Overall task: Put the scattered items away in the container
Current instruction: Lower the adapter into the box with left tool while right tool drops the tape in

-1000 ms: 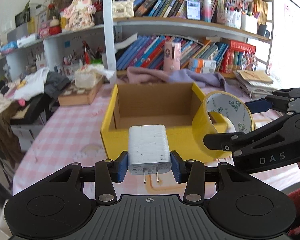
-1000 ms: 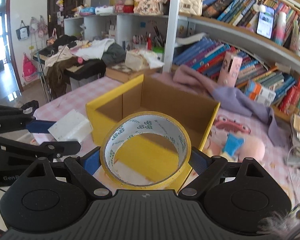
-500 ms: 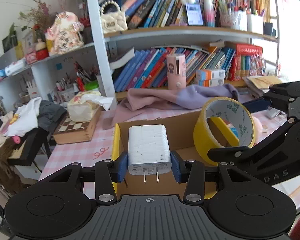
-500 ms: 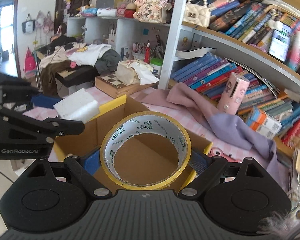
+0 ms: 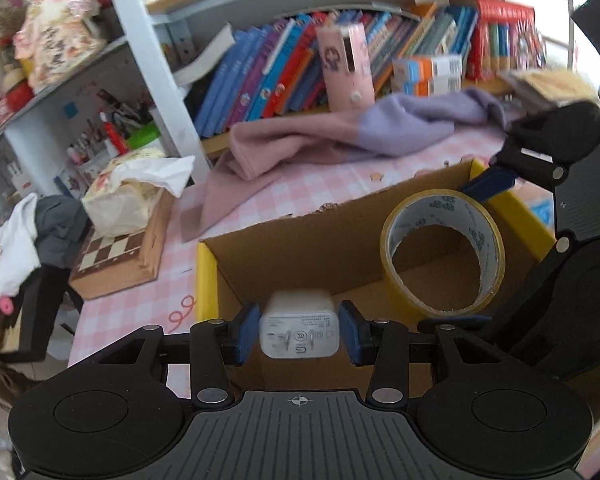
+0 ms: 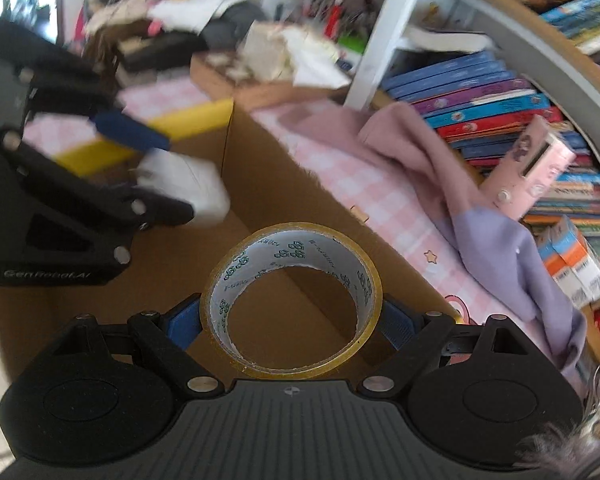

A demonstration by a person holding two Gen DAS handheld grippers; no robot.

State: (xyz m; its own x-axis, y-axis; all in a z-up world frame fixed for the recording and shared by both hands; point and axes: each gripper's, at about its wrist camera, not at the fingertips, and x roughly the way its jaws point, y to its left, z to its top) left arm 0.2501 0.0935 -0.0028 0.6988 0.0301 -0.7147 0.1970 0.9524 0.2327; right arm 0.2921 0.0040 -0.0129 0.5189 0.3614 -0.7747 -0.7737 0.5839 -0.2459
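Observation:
My left gripper [image 5: 299, 334] is shut on a white plug charger [image 5: 299, 330], held over the near left part of the yellow cardboard box [image 5: 206, 276]. The same charger [image 6: 184, 186] shows blurred in the right wrist view, in the left gripper [image 6: 140, 168] above the box floor. My right gripper [image 6: 291, 320] is shut on a roll of yellow tape [image 6: 291, 300], its blue pads pressing both sides, above the brown inside of the box [image 6: 268, 184]. From the left wrist view the tape roll [image 5: 442, 252] hangs over the box's right half in the right gripper [image 5: 476, 256].
A pink and lilac cloth [image 5: 340, 136] lies on the pink checked tablecloth [image 5: 260, 200] behind the box. A chessboard box [image 5: 116, 256] with a tissue pack stands at the left. Bookshelves [image 5: 300, 68] and a pink case [image 5: 346, 66] line the back.
Both grippers have moved forward and tipped downward, from in front of the box to over its inside, each still holding its item. The charger now shows its pronged face.

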